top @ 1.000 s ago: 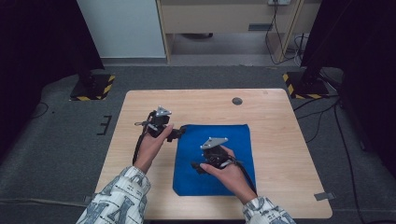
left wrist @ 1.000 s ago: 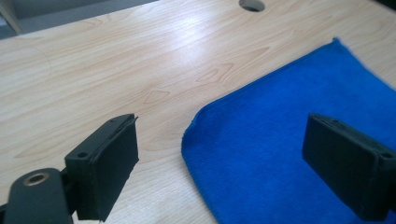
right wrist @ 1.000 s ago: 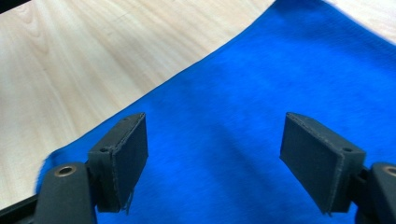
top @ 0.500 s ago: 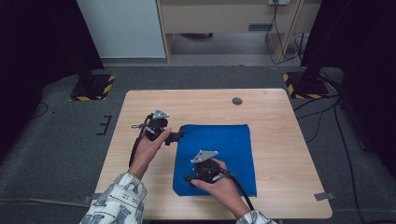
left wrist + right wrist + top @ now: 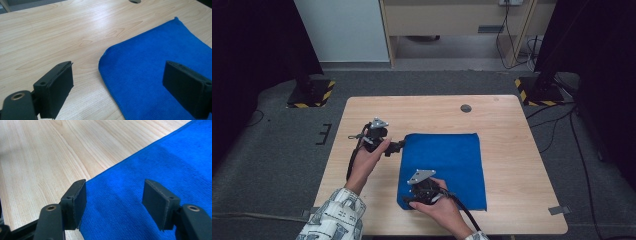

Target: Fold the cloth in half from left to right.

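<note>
Blue cloth [image 5: 447, 167] lies flat on my wooden desk [image 5: 512, 150], a bit right of the middle. I think I am getting ready to fold it — each pair of tongs sits at a corner on the cloth's left side.

My left tongs [image 5: 398, 146] are at the far left corner. They are spread wide with nothing in them, one jaw over bare wood and one over the cloth. That hand [image 5: 369, 159] lies low and points the tongs sideways at the cloth edge.

My right tongs [image 5: 408, 201] are at the near left corner. Their jaws have just been closing, but they are apart and do not pinch the cloth yet — the edge runs under them. That hand [image 5: 439, 207] reaches in from the bottom and tips the tongs down.

Next I should press both down and pinch each corner.
</note>
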A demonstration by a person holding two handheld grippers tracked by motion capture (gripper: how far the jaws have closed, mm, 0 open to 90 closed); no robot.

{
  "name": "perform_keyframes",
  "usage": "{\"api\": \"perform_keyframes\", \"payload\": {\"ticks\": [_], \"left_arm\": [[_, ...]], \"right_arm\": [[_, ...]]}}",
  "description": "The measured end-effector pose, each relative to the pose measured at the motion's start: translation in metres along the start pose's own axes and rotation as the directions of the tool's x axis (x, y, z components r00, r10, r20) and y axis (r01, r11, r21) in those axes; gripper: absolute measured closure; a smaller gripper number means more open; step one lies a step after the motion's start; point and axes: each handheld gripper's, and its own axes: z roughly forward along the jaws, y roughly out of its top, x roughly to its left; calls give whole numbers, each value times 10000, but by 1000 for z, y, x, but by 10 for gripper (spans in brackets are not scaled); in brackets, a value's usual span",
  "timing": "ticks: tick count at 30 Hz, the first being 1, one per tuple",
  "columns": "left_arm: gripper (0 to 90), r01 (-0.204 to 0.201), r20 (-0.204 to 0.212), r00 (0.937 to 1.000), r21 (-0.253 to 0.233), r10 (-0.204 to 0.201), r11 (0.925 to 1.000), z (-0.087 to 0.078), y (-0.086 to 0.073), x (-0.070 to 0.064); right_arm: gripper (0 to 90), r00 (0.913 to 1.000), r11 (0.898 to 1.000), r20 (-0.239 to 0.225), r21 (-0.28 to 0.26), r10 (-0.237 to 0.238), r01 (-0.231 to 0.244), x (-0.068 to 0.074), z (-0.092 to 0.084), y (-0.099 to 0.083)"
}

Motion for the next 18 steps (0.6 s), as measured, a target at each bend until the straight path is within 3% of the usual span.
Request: {"api": "perform_keyframes", "payload": {"ticks": [7,13,18], "left_arm": [[87,-125,-8,9999,68,125,9999,0,-4,-1],[87,-133,-11,9999,98,133,9999,1,-8,-1],[90,-202,-51,9998,132,203,9997,0,-9,-3]], "right_arm": [[443,9998,10000,-172,-2,-71,71,7,2,-2],[443,9988,9999,-485,-140,6,-12,16,7,-3],[464,9984,9996,-487,92,-274,279,27,13,-5]]}}
